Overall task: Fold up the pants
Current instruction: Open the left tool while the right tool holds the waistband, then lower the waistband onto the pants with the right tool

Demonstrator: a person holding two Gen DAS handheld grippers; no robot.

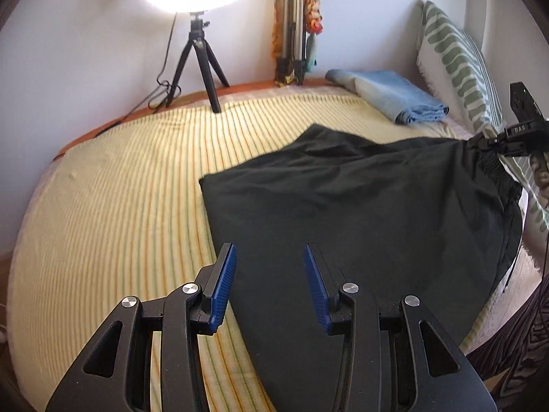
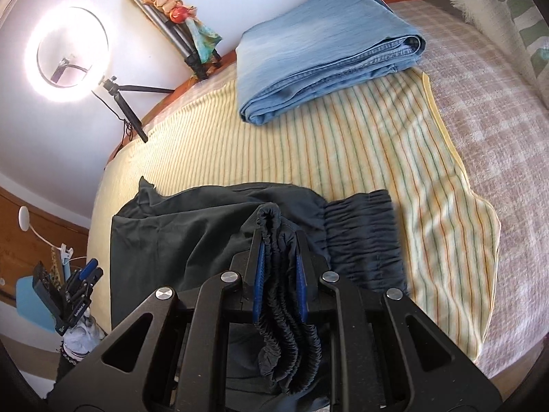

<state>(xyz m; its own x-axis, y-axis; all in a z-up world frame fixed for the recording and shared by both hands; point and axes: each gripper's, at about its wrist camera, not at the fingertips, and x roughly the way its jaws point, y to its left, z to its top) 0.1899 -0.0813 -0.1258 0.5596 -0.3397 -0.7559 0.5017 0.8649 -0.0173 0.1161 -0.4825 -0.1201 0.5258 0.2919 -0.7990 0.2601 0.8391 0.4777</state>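
Observation:
Dark pants [image 1: 360, 206] lie spread on the yellow striped sheet [image 1: 120, 189]. My left gripper [image 1: 271, 257] hangs open just above their near left edge, nothing between its blue pads. At the far right of the left wrist view my right gripper [image 1: 480, 144] lifts the pants by the elastic waistband. In the right wrist view that gripper [image 2: 278, 240] is shut on the bunched waistband [image 2: 279, 274], which hangs down between the pads. The rest of the waistband [image 2: 363, 237] and the pants' cloth [image 2: 178, 226] rest on the bed. My left gripper [image 2: 87, 274] shows small at the left edge.
Folded blue jeans [image 2: 322, 48] lie at the far side of the bed. A ring light on a small tripod [image 1: 195, 51] stands on the bed's far edge beside a folded tripod with cloth [image 1: 295, 27]. A green patterned pillow [image 1: 459, 61] leans at the right.

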